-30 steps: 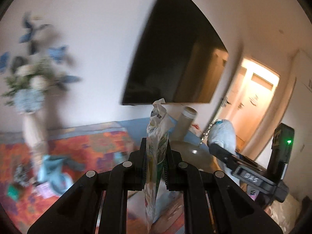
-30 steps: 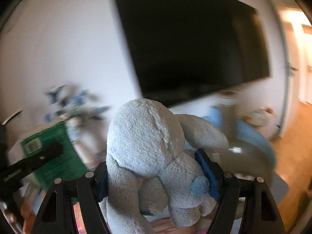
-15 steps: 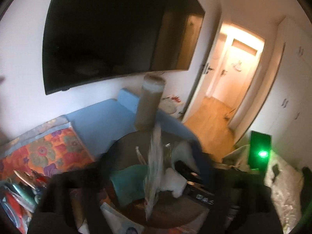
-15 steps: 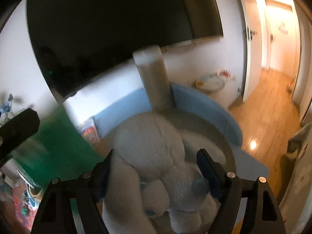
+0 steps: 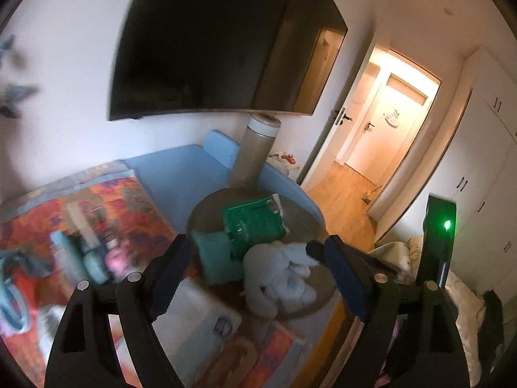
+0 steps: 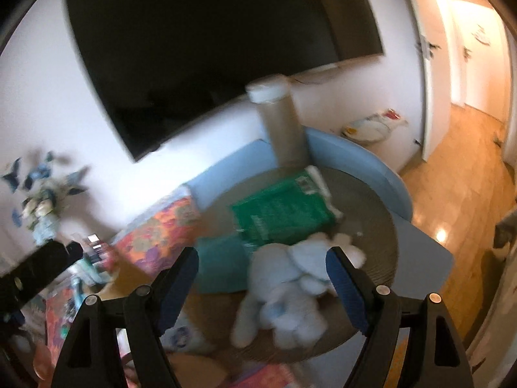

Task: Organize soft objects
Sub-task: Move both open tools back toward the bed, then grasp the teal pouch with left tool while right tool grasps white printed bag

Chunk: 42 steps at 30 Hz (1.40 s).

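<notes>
Left of L tongs (image 5: 255,271): blurred clutter (image 5: 87,252) on floral cover, risk of snagging if swung that way. L tongs spread wide, empty. Ahead between tips: teal pillow (image 5: 216,255), green packet (image 5: 253,221), grey plush (image 5: 278,278), all on round desk (image 5: 300,220). R tongs (image 6: 261,278) spread too, nothing held. Plush near front edge, likely to slide off if nudged. Packet resting partly on pillow, may slip.
</notes>
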Available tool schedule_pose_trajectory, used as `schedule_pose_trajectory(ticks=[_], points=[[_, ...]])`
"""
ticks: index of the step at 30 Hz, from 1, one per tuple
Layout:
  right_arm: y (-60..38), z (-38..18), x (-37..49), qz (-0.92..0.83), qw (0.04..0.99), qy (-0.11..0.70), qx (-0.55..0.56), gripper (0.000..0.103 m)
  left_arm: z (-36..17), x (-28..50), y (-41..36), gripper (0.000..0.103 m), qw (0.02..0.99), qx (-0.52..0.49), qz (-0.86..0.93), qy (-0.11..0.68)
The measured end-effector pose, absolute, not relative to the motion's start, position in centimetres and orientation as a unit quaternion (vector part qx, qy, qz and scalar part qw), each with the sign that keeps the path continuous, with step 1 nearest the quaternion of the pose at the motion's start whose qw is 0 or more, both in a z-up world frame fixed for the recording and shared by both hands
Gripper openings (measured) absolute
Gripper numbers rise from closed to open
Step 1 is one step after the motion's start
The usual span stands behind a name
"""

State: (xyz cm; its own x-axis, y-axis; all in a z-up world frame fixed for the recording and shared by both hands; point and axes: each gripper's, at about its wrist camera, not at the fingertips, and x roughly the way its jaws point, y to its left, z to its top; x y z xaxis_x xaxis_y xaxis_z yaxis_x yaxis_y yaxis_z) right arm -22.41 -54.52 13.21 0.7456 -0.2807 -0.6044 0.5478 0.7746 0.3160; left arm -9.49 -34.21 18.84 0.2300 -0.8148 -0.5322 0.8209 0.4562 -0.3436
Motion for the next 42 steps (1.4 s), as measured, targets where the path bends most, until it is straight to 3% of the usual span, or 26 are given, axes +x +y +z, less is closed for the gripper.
schedule_pose_trajectory(ticks=[3, 7, 12, 20, 29, 33, 42], points=[[-51.1, 15.0, -22.4, -0.191, 0.919, 0.262, 0.225, 0.08, 19.5, -10.3, -30.5, 0.083, 0.802, 0.01, -0.504, 0.321], [-45.6, 16.8, -21.1, -0.126, 0.94, 0.254, 0.191, 0.089, 20.2, -10.8, -23.2, 0.084, 0.826, 0.029, -0.472, 0.306], [-38.2, 17.8, -18.8, -0.04, 0.95, 0.269, 0.151, 0.089, 21.8, -10.1, -12.0, 0.086, 0.889, 0.024, -0.357, 0.285], [-27.5, 14.0, -14.1, 0.027, 0.936, 0.33, 0.12, 0.089, 19.7, -7.8, 0.8, 0.088, 0.945, 0.023, -0.121, 0.304], [-22.5, 5.5, -9.3, -0.033, 0.932, 0.358, 0.045, 0.089, 7.4, -1.0, 3.2, 0.088, 0.908, -0.052, -0.07, 0.41], [-23.3, 4.4, -8.0, -0.048, 0.932, 0.355, 0.05, 0.089, 4.8, 2.1, 4.2, 0.088, 0.894, -0.108, -0.054, 0.431], [-23.4, 2.1, -4.1, -0.061, 0.915, 0.395, 0.06, 0.089, 3.2, 5.5, 2.5, 0.088, 0.9, -0.056, -0.009, 0.432]])
